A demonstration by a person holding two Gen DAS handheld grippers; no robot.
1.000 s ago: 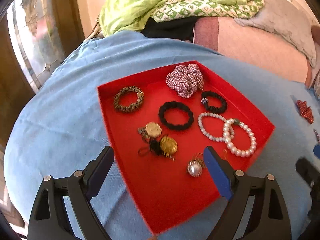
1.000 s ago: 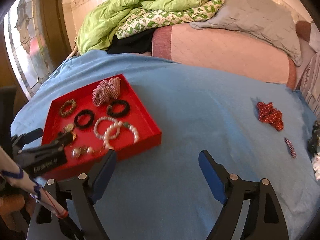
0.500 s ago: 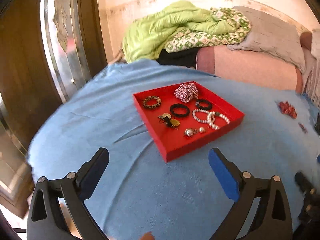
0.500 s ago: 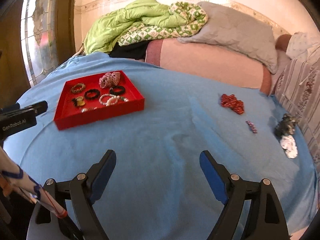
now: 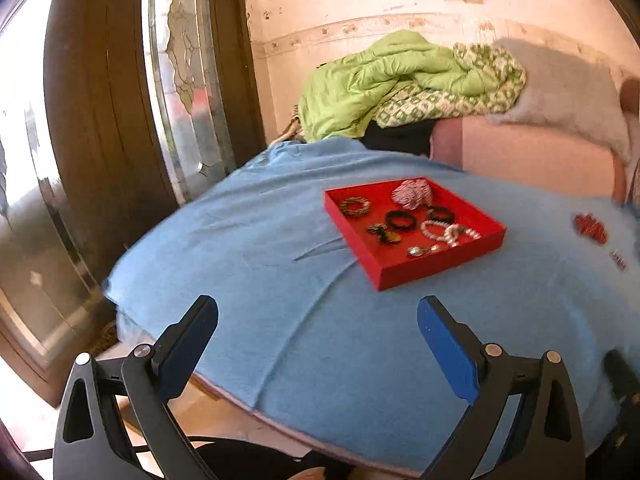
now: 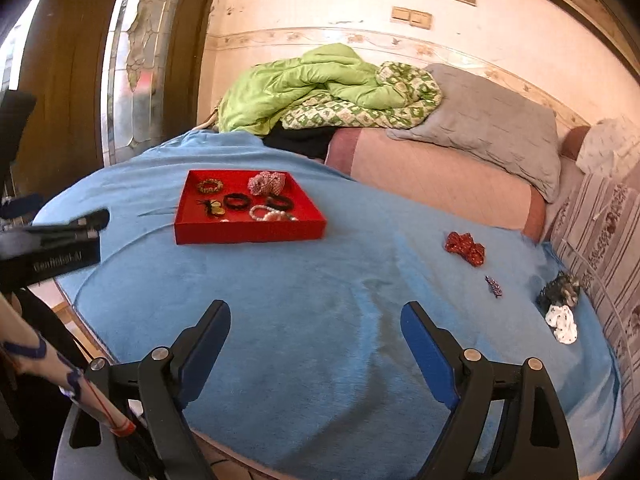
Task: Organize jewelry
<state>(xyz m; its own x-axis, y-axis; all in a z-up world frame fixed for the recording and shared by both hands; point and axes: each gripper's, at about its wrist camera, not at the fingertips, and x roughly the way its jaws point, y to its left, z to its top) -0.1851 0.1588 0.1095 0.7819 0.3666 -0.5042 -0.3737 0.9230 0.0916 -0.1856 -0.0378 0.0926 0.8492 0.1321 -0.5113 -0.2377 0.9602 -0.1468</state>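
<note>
A red tray (image 5: 432, 266) (image 6: 248, 231) sits on the blue blanket (image 5: 280, 280) (image 6: 320, 300), holding several pieces: a checked scrunchie (image 5: 412, 194) (image 6: 267, 182), black hair ties (image 5: 400, 220), pearl bracelets (image 5: 446, 232) (image 6: 268, 213), a brown bracelet (image 5: 354, 205) and brooches. A red bow (image 6: 465, 248) (image 5: 591, 229), a small clip (image 6: 494, 286), a dark scrunchie (image 6: 560, 286) and a white one (image 6: 563, 323) lie loose on the right. My left gripper (image 5: 318, 320) and right gripper (image 6: 316, 322) hang open and empty, well back from the tray. The left gripper (image 6: 60, 236) also shows blurred at the right wrist view's left edge.
A green quilt (image 6: 308, 80), grey pillow (image 6: 492, 124) and pink bolster (image 6: 432, 172) lie behind the blanket. A mirrored wooden door (image 5: 100, 140) stands at the left. The blanket's near edge (image 5: 240, 396) drops off below the left gripper. A striped cushion (image 6: 604, 232) lines the right.
Both grippers have pulled back from the tray, which now looks small and far. The left gripper's jaws stand slightly wider than before. All the jewelry lies where it was.
</note>
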